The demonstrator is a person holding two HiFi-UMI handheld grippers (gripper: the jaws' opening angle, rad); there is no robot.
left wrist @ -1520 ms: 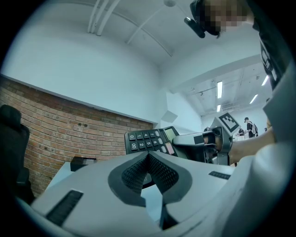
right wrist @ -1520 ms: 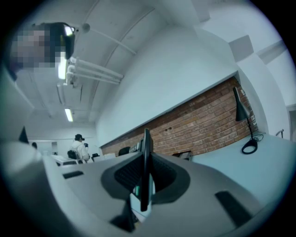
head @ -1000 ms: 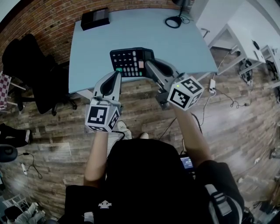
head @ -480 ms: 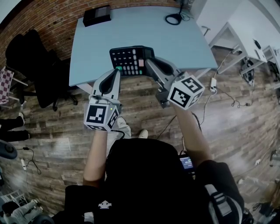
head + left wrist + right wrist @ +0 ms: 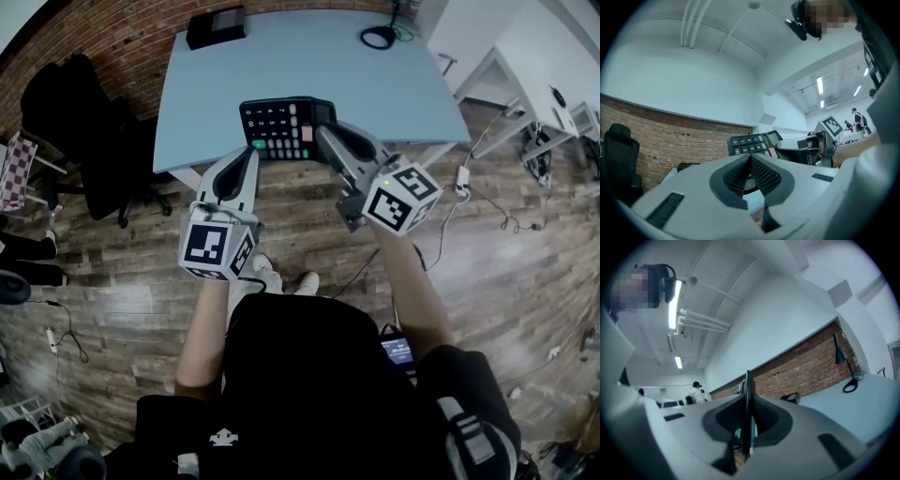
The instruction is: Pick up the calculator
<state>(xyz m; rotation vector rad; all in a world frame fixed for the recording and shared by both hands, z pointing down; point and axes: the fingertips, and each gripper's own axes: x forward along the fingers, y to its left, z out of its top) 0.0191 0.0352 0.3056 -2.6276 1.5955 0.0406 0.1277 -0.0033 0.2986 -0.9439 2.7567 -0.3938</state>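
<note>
The black calculator (image 5: 284,129) with white and coloured keys hangs over the near edge of the light blue table (image 5: 309,61). My right gripper (image 5: 323,133) is shut on its right end. In the right gripper view the calculator (image 5: 748,404) shows edge-on, clamped between the pads. My left gripper (image 5: 251,152) sits at the calculator's near left corner, jaws shut with nothing seen between them. In the left gripper view the calculator (image 5: 752,142) faces the camera beyond the closed pads (image 5: 761,176), and the right gripper (image 5: 801,145) holds its side.
A black box (image 5: 216,26) lies at the table's far left corner and a black lamp base (image 5: 380,37) at the far right. A dark office chair (image 5: 80,131) stands left of the table. Below me are wooden floor and loose cables (image 5: 487,211).
Almost nothing: the calculator stays in the right gripper and the left gripper stays at its near left corner. The whole view has drifted slightly.
</note>
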